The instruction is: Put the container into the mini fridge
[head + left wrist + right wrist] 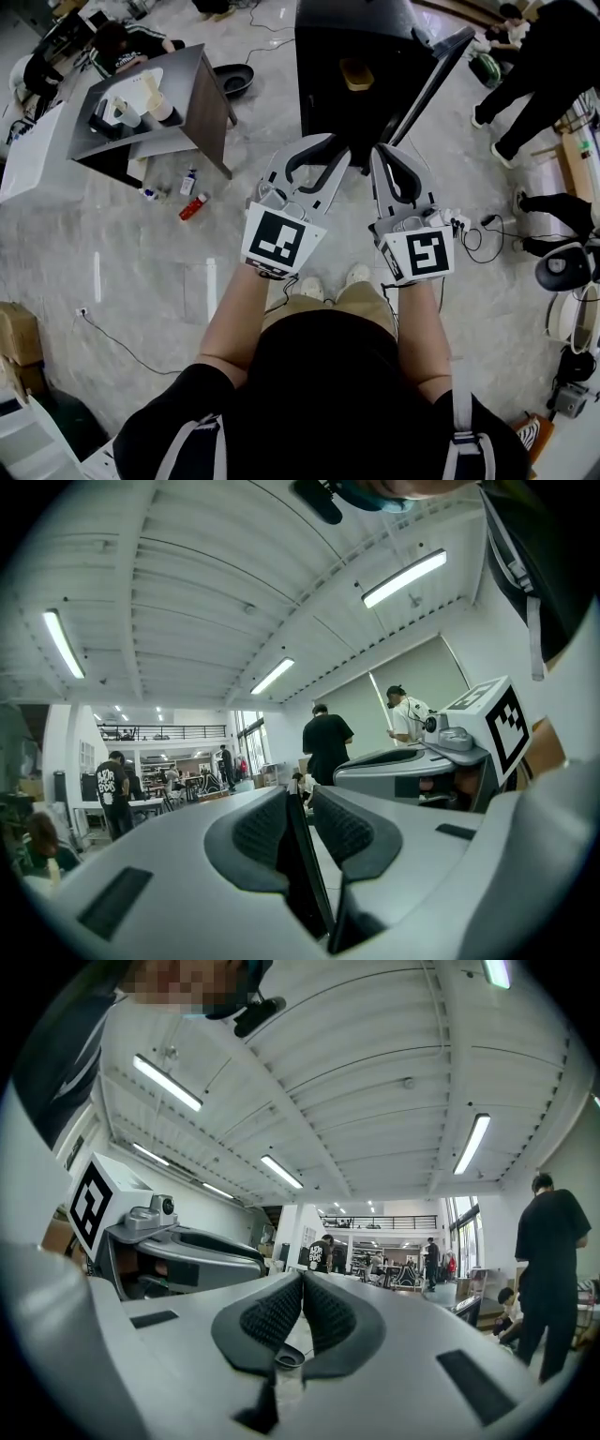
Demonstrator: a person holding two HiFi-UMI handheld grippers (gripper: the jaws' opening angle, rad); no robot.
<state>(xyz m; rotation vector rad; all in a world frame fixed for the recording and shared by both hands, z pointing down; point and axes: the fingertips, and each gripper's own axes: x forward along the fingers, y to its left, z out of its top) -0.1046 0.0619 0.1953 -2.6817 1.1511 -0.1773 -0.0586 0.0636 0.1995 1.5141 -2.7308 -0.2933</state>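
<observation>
The black mini fridge stands on the floor ahead of me with its door swung open to the right. A yellowish container sits inside it, dimly lit. My left gripper and right gripper are held side by side just in front of the fridge, both shut and holding nothing. The left gripper view has the left gripper with pads together, tilted up at the ceiling. In the right gripper view, the right gripper is likewise closed and tilted upward.
A grey table with cups and small items stands at the left. A red bottle and small bottles lie on the floor beside it. Cables run along the floor at the right. People stand at the right edge and farther off.
</observation>
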